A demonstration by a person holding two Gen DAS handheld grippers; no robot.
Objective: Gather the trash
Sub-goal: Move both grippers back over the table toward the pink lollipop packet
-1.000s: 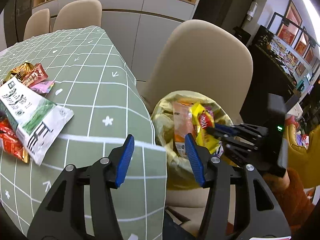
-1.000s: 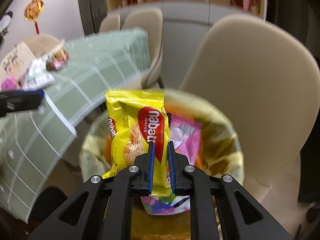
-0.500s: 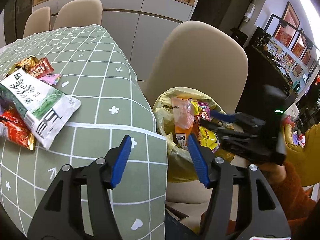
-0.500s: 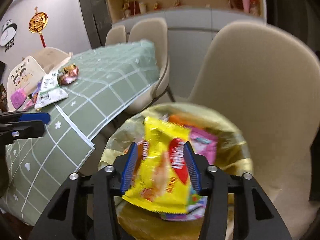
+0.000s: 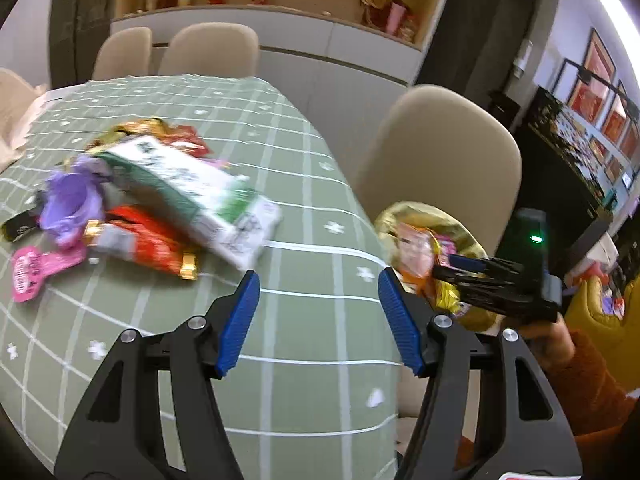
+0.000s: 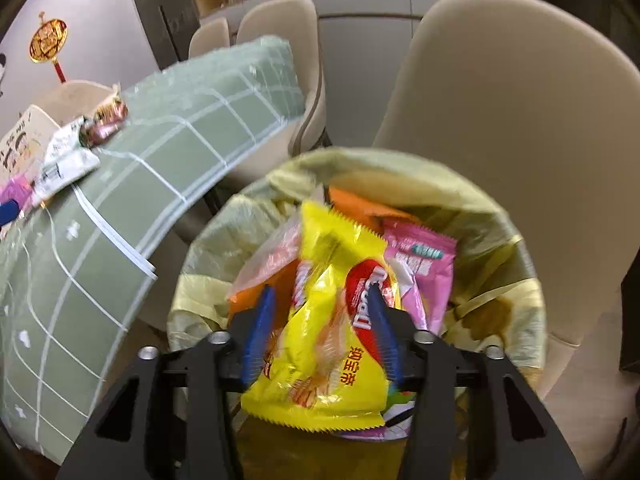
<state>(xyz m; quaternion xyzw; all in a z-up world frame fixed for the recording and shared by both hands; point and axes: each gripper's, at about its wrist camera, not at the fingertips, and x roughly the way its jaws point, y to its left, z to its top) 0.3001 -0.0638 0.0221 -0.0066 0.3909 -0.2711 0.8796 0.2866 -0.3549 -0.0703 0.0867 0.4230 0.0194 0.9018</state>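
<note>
Released yellow wrapper below right gripper.

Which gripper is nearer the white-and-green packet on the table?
Left. The left gripper hovers open over the table just short of the white-and-green packet; the right gripper is off the table, above the trash bag.

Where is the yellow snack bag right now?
Right wrist view: the yellow bag lies in the bin, between the open right gripper's fingers, beside a pink wrapper.

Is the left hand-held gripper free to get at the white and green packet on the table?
Probably yes: the left hand-held gripper is open and empty, and the packet lies atop the pile ahead, uncovered.
</note>
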